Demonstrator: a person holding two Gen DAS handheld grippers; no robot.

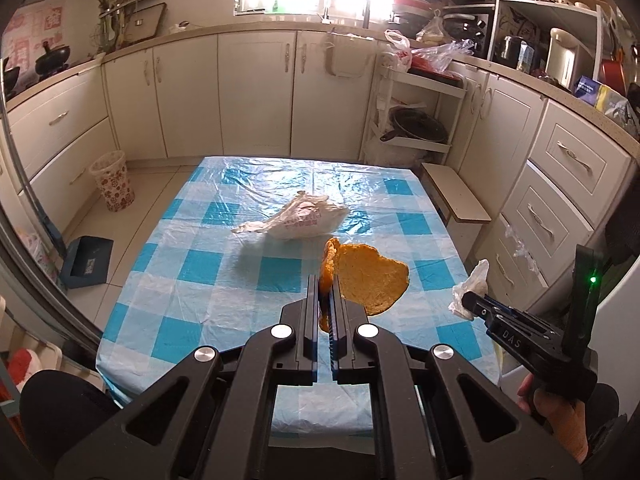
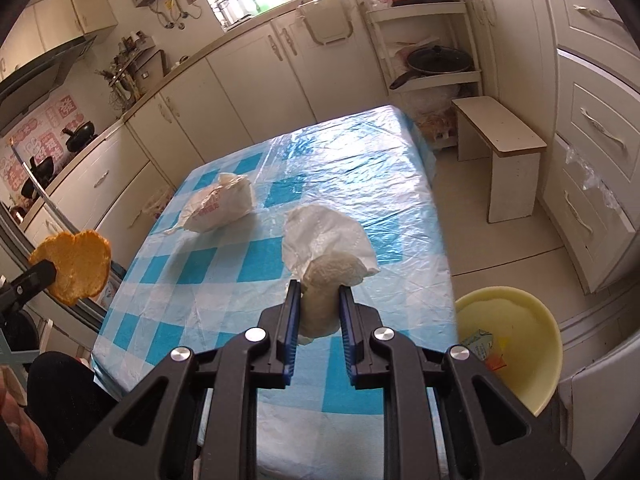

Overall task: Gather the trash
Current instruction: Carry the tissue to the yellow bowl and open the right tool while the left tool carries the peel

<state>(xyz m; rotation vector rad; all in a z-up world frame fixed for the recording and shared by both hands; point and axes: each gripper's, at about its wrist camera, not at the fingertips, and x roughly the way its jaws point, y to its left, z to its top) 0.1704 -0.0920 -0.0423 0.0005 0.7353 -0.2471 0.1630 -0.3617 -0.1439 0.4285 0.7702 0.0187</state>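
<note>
Above the near end of the counter, which wears a blue-and-white checked plastic cover, two black claws are held up by a person. The left claw is pinched nearly closed on the edge of an orange peel, which sticks up and out past its tips, clear of the cover. To the right of the counter's near right corner, the right claw grips a crumpled white tissue between its blue pads, jaws narrow, the paper bulging out beyond the fingertips; the hand holding this claw shows at the edge of the left view. Below it, on the floor just beside the counter's near right corner, stands a pale yellow basin with a few scraps of packaging inside. Farther along, near the middle of the counter, a knotted white plastic bag with red print lies on the cover. Beyond the counter's far left corner, a patterned wastebasket stands on the tiled floor against the cream kitchen cabinets.
</note>
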